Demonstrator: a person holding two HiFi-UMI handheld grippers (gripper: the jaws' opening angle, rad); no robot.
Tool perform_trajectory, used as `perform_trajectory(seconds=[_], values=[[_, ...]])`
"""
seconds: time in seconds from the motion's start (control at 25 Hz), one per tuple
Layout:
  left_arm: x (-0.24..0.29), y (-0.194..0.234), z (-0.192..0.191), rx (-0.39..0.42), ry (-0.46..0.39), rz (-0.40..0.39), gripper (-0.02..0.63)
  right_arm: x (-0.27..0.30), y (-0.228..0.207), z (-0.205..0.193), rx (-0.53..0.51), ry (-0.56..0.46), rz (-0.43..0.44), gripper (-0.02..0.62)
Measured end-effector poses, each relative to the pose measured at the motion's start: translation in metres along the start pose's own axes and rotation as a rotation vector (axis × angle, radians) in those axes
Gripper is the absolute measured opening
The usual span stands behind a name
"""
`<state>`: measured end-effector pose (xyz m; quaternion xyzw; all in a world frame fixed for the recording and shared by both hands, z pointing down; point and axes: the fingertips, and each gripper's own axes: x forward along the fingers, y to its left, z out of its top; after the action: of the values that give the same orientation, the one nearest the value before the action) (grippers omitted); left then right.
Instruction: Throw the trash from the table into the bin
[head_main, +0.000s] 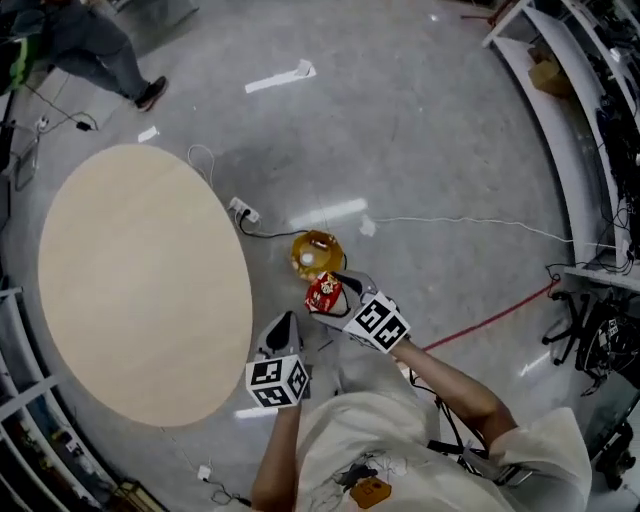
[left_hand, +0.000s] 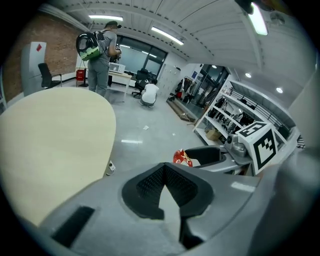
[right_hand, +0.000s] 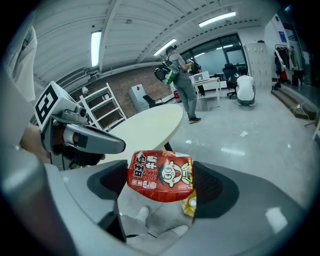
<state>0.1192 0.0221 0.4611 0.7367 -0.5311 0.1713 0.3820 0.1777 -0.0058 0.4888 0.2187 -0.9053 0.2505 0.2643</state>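
1. Right hand-held gripper (head_main: 338, 296): jaws spread wide and pinching a red snack packet (right_hand: 161, 176). The packet spans the gap, with one pad against each of its side edges.
2. Left hand-held gripper (left_hand: 166, 172): jaws pressed together at the tips, with nothing between them. It hangs just beside the right one, off the edge of the tabletop (head_main: 140, 280).
3. Packet location: in the air above the floor (head_main: 420, 130), just short of the yellow bin (head_main: 315, 254) (the head view places it at the bin's near rim).
4. Bin location: on the floor, close to the round tabletop's curved edge but apart from it.
5. Open room: broad floor beyond the bin. A power strip (head_main: 243, 211) lies near the tabletop edge, a red cable (head_main: 490, 320) runs off to the right, and shelving (head_main: 560, 60) lines the far right side.
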Motion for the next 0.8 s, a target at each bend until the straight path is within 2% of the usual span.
perform_trajectory(seconds=[0.12,0.32,0.44,0.6,0.8], values=[[0.020,0.014,-0.009,-0.028,0.039,0.031,0.003,0.024,-0.019,-0.017,0.038,0.039,0.015,0.419],[0.064,0.030,-0.064,-0.086,0.145,0.064,0.003,0.069,-0.040,-0.083,0.074,0.152,0.061,0.419],[0.105,0.054,-0.098,-0.138,0.187,0.074,0.003,0.103,-0.062,-0.120,0.074,0.194,0.072,0.419],[0.156,0.096,-0.139,-0.148,0.225,0.100,0.003,0.156,-0.090,-0.164,0.081,0.221,0.081,0.417],[0.203,0.124,-0.178,-0.168,0.249,0.114,0.003,0.207,-0.110,-0.217,0.052,0.269,0.092,0.417]])
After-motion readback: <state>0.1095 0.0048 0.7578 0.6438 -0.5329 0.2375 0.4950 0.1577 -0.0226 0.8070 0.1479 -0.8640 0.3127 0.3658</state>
